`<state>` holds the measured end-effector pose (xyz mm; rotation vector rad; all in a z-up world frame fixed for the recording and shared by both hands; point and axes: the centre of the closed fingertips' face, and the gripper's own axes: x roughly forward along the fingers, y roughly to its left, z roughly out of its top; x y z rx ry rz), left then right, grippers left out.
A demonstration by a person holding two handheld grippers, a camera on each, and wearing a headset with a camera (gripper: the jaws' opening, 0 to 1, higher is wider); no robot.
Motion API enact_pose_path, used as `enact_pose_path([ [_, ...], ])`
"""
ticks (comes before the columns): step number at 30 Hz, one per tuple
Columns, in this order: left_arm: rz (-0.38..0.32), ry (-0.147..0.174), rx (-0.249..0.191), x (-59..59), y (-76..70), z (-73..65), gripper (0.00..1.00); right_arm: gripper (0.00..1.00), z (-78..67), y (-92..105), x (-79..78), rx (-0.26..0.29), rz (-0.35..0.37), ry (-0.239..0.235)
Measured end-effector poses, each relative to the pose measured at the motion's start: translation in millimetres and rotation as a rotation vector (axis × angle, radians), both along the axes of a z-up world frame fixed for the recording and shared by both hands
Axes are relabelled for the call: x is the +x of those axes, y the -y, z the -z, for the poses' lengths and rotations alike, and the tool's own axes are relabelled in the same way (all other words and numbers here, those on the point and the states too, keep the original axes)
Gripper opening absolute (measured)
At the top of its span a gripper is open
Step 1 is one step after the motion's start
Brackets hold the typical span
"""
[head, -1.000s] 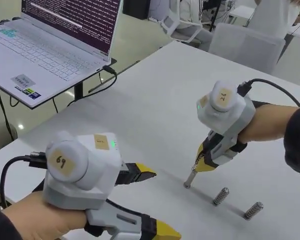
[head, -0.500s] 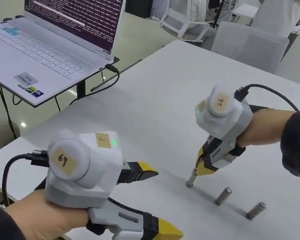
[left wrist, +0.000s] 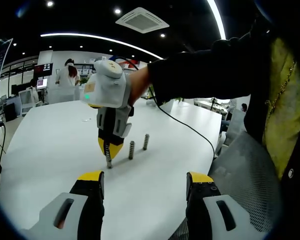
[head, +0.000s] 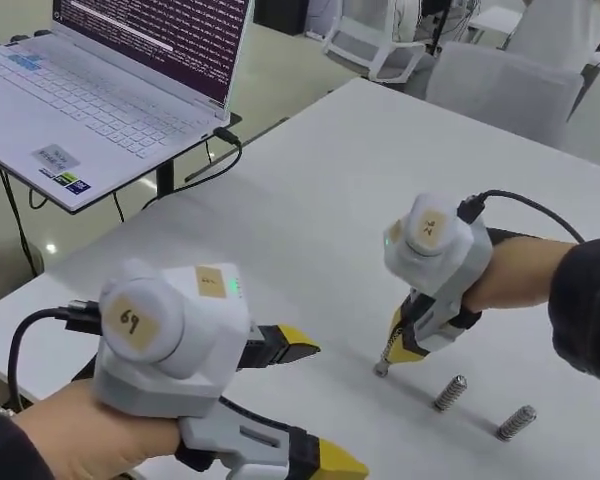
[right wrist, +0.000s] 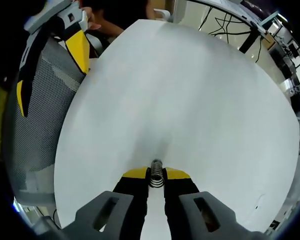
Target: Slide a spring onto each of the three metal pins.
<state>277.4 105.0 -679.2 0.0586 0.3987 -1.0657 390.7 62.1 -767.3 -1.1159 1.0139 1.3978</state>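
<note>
My right gripper points down at the white table, shut on a small steel spring that sits over an upright metal pin. To its right stand two more pins, each with a spring around it: one close by and one farther right. In the left gripper view the same row appears, with the held spring and the two sprung pins. My left gripper hovers open at the near left, with nothing between its yellow-tipped fingers.
An open laptop stands on a stand off the table's left edge, and its cable hangs beside that edge. Office chairs stand beyond the far side. A person's sleeve reaches in from the right.
My right gripper has sunk a little lower along the pin, taking the spring down with it. The left gripper has stayed open in place.
</note>
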Motion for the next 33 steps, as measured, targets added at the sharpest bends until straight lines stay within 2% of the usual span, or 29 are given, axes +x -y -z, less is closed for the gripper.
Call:
enact_pose_path([
  [13, -0.001, -0.003, 0.004, -0.2, -0.2, 0.3, 0.62, 0.09, 20.7, 0.1, -6.7, -0.016, 0.011, -0.016],
  [22, -0.004, -0.003, 0.004, -0.2, -0.4, 0.5, 0.62, 0.10, 22.1, -2.8, -8.1, -0.007, 0.010, -0.012],
  [33, -0.002, -0.002, 0.010, 0.0, 0.1, 0.9, 0.62, 0.21, 19.7, -0.1, -7.2, 0.006, 0.034, -0.007],
])
